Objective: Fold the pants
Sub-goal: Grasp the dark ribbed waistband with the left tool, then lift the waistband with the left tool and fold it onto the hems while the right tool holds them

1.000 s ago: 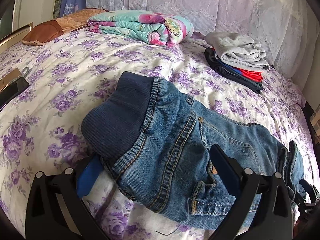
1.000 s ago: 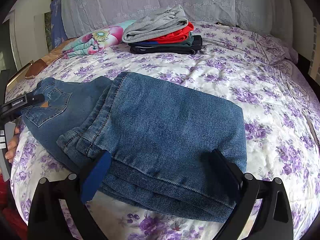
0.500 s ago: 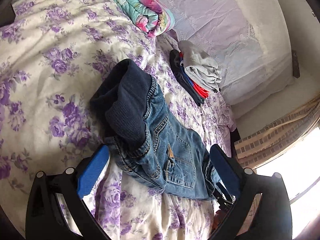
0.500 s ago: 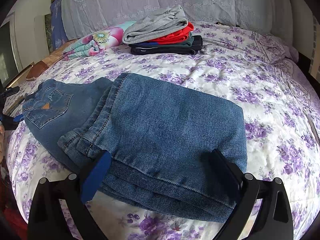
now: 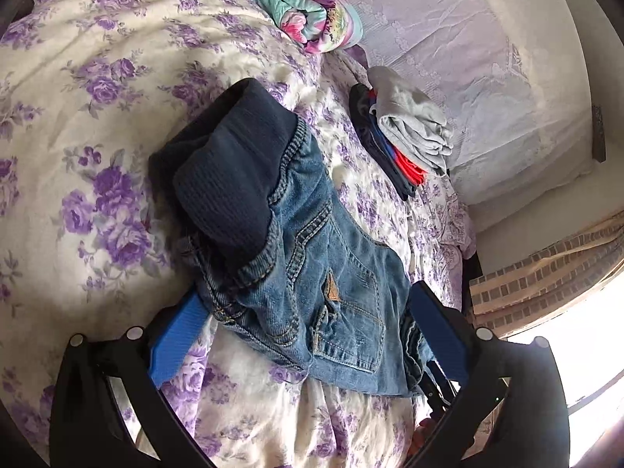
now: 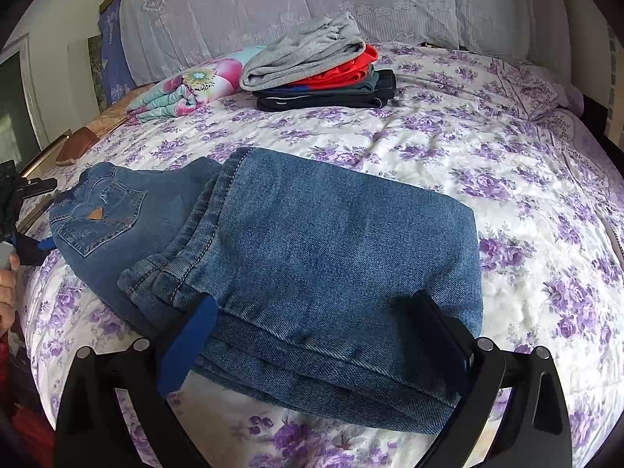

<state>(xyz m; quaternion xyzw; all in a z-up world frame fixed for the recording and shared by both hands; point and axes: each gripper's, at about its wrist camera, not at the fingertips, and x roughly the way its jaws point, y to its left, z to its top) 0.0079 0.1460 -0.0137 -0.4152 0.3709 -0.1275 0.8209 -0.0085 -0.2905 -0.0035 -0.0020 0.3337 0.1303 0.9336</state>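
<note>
Blue jeans [image 6: 323, 257] lie on the flowered bed, the legs folded over onto themselves. Their waist end with a dark ribbed band [image 5: 230, 171] and back pocket [image 5: 347, 304] shows in the left wrist view. My left gripper [image 5: 308, 335] is open, its blue-padded fingers on either side of the waist end, above the bed. It also shows at the left edge of the right wrist view [image 6: 23, 218]. My right gripper [image 6: 312, 339] is open, its fingers straddling the near edge of the folded legs.
A stack of folded clothes, grey on top [image 6: 316, 66], sits at the back of the bed. A folded colourful blanket [image 6: 187, 85] lies beside it. The bed's flowered cover [image 6: 526, 179] spreads to the right. A window [image 5: 585, 351] is at the right of the left wrist view.
The left gripper has rolled and shifted around the waist end, so its view is tilted toward the window. The right gripper and the folded legs have stayed still.
</note>
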